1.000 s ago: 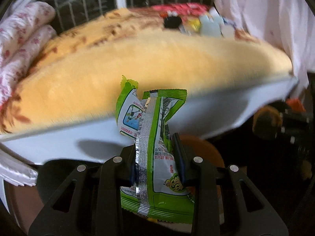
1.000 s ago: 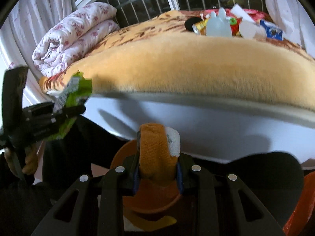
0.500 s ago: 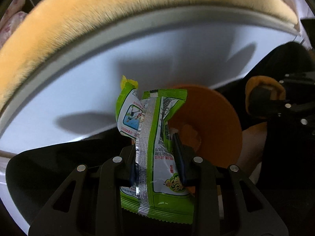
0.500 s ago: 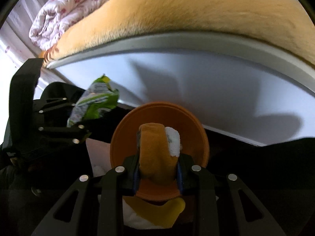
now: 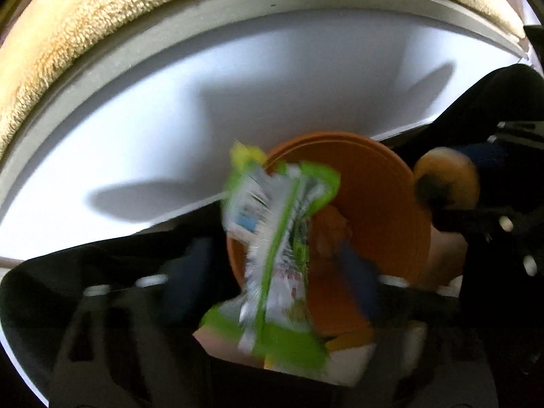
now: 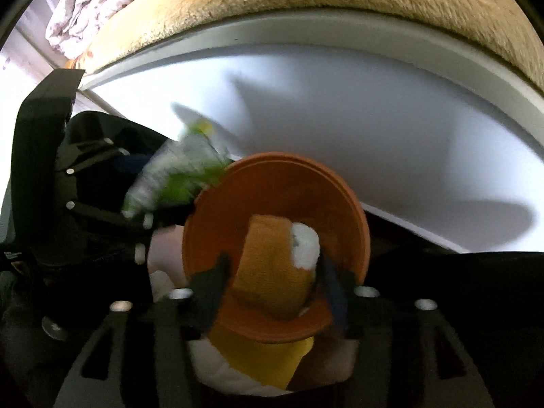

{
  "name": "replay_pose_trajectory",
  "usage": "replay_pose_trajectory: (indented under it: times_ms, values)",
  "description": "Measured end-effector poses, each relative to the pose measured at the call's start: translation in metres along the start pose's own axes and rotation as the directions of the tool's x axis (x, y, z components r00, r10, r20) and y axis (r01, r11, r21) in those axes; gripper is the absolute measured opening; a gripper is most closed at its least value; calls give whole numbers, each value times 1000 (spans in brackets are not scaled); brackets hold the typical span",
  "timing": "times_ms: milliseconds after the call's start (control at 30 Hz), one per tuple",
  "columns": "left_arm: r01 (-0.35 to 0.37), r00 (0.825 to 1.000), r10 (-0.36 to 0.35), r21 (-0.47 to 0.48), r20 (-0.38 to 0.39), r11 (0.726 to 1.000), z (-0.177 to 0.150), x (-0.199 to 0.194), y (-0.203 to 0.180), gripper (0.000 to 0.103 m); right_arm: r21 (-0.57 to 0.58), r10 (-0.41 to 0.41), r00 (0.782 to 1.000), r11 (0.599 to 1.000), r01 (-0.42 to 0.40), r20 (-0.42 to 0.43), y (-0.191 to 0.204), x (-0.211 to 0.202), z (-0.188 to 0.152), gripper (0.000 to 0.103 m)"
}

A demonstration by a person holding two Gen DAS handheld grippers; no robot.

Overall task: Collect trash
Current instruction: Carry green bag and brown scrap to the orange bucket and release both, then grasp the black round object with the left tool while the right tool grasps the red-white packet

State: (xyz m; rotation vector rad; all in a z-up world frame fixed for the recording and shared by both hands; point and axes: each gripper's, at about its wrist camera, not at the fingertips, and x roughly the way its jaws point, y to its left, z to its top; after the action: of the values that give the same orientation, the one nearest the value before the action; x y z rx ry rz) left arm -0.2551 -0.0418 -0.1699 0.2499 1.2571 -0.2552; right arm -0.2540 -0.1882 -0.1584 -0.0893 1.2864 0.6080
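From the left wrist view, the left gripper [image 5: 272,272] points steeply down into a black trash bag [image 5: 68,292] that sits against the white side of a bed [image 5: 238,95], below the edge of a tan fleece blanket [image 5: 85,23]. Its jaws are opening, and the green snack wrapper [image 5: 275,248] is a blur between them, loose from the pads, above an orange bowl [image 5: 380,210] lying in the bag. From the right wrist view, the right gripper [image 6: 272,272] also points down into the bag; its jaws are opening with an orange cloth bundle with a white end [image 6: 272,268] between them, just over the bowl's hollow. The wrapper appears at the bowl's left rim, beside the left gripper.
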Motion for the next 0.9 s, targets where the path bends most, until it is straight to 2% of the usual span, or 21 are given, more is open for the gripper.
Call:
replay_pose_trajectory:
  times_ms: [267, 400, 500, 667, 700, 900]
  values:
    - [-9, 1000, 9, -18, 15, 1000, 1, -9, 3, 86, 41, 16, 999, 999, -17, 39, -10, -16, -2, 62]
    - [-4, 998, 6, -35, 62, 999, 4, -26, 5, 86, 56, 2, 997, 998, -7, 82, -18, -37, 0, 62]
    - [7, 991, 0, -49, 136, 999, 11, -56, 10, 86, 70, -2, 993, 998, -7, 122, -23, -54, 7, 62]
    - [13, 963, -3, -37, 269, 999, 39, -104, 20, 86, 64, 3, 975, 998, -17, 223, -30, -100, 30, 62]
    - [13, 954, 1, -44, 301, 999, 48, -113, 26, 86, 53, -4, 969, 999, -10, 247, -31, -112, 37, 62]
    - [79, 912, -29, -105, 409, 991, 102, -135, 43, 87, 90, 19, 936, 994, -54, 351, -61, -157, 85, 62]
